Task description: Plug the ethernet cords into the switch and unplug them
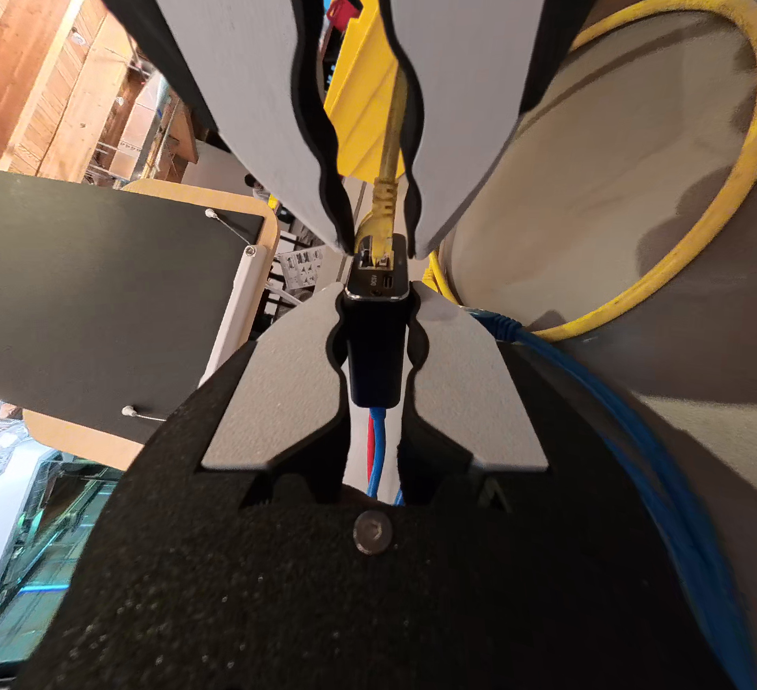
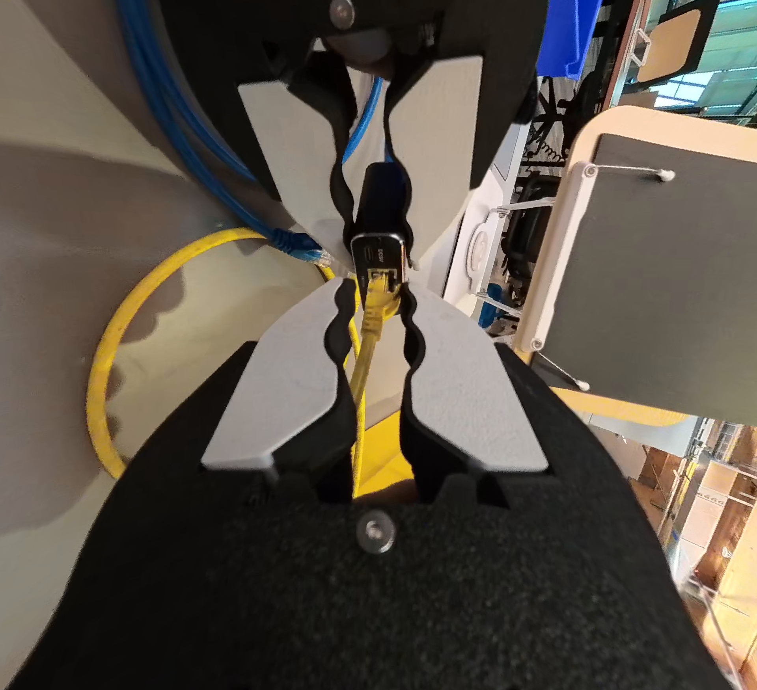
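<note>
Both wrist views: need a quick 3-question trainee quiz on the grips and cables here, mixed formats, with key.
1. True or false: the left gripper is clamped on the small black box-shaped switch.
2. Which cable's plug sits at the switch's port, between the fingers of the right gripper? A) yellow ethernet cable B) blue ethernet cable C) red cable
3. Fill in: the blue cable's free plug lies on the pale ____, not in the switch.

Key: 1 true; 2 A; 3 tabletop.

glossy black switch (image 1: 375, 347) (metal-rimmed), matt tabletop (image 1: 573, 220)
</note>
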The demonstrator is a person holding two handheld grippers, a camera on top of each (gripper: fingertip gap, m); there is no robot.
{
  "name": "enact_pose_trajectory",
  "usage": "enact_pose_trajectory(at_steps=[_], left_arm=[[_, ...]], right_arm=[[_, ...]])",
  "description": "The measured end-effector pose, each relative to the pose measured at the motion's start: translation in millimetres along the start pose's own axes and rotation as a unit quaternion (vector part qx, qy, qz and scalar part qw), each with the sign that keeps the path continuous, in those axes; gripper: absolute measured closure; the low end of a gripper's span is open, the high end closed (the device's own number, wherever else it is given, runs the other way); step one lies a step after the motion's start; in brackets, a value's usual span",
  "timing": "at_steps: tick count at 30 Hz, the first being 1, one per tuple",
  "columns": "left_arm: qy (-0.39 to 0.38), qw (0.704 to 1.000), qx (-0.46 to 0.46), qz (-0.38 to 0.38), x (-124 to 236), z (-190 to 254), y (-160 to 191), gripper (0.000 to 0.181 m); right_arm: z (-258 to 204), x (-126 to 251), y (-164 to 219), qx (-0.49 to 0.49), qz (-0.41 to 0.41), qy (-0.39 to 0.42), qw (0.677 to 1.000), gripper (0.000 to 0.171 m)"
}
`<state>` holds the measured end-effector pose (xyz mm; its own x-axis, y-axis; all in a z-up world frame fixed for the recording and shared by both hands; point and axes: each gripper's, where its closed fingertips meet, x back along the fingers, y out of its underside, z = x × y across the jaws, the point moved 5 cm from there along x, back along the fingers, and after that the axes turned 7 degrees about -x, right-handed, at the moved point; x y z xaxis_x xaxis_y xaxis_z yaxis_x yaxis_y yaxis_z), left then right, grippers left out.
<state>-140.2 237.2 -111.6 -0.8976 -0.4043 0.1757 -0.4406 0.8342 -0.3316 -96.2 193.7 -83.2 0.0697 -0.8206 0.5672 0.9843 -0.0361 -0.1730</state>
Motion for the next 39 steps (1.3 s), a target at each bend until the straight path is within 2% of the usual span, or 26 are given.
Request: enact_pose_trajectory(at_steps=[10, 14, 17, 19, 20, 21, 23, 26, 30, 32, 35, 36, 39], left_arm=[[0.003, 1.000, -0.007, -0.006, 0, 2, -3, 0.156], [0.015, 0.999, 0.014, -0.029, -3, 2, 3, 0.156], [0.024, 0.998, 0.048, -0.018, -6, 2, 6, 0.155], [0.037, 0.993, 0.037, -0.107, -13, 6, 37, 0.156], [0.040, 0.990, 0.045, -0.124, -14, 6, 53, 0.156], [0.019, 0.993, 0.059, -0.104, -10, -3, 52, 0.156], [-0.007, 0.995, 0.083, -0.059, -6, -14, 25, 0.156], [0.012, 0.997, 0.049, -0.056, -14, 3, 12, 0.156], [-0.006, 0.995, 0.090, -0.042, -10, -8, 15, 0.156], [-0.011, 0.994, 0.102, -0.037, -9, -11, 16, 0.156], [-0.005, 0.994, 0.101, -0.041, -9, -9, 16, 0.156], [-0.004, 0.994, 0.100, -0.042, -9, -8, 16, 0.156], [-0.002, 0.994, 0.100, -0.044, -9, -8, 16, 0.156]], right_arm=[[0, 2, 1, -0.014, -0.010, -0.011, 1.000, 0.157], [-1, -4, 0, -0.012, -0.012, -0.010, 1.000, 0.158], [2, -5, 2, -0.005, -0.023, -0.001, 1.000, 0.158], [5, 2, 6, -0.024, -0.023, 0.007, 0.999, 0.158], [10, 12, 10, -0.048, -0.014, 0.013, 0.999, 0.158], [14, 22, 17, -0.078, -0.007, 0.011, 0.997, 0.157], [17, 39, 26, -0.114, 0.008, 0.013, 0.993, 0.157], [11, 55, 21, -0.179, 0.048, 0.002, 0.983, 0.157], [-7, 67, 12, -0.195, 0.075, 0.037, 0.977, 0.157], [-29, 59, 10, -0.190, 0.055, 0.038, 0.979, 0.156], [-74, 41, 9, -0.211, 0.009, -0.016, 0.977, 0.154], [-87, 38, 7, -0.238, -0.001, -0.034, 0.971, 0.146], [-95, 44, 0, -0.333, 0.022, -0.069, 0.940, 0.141]])
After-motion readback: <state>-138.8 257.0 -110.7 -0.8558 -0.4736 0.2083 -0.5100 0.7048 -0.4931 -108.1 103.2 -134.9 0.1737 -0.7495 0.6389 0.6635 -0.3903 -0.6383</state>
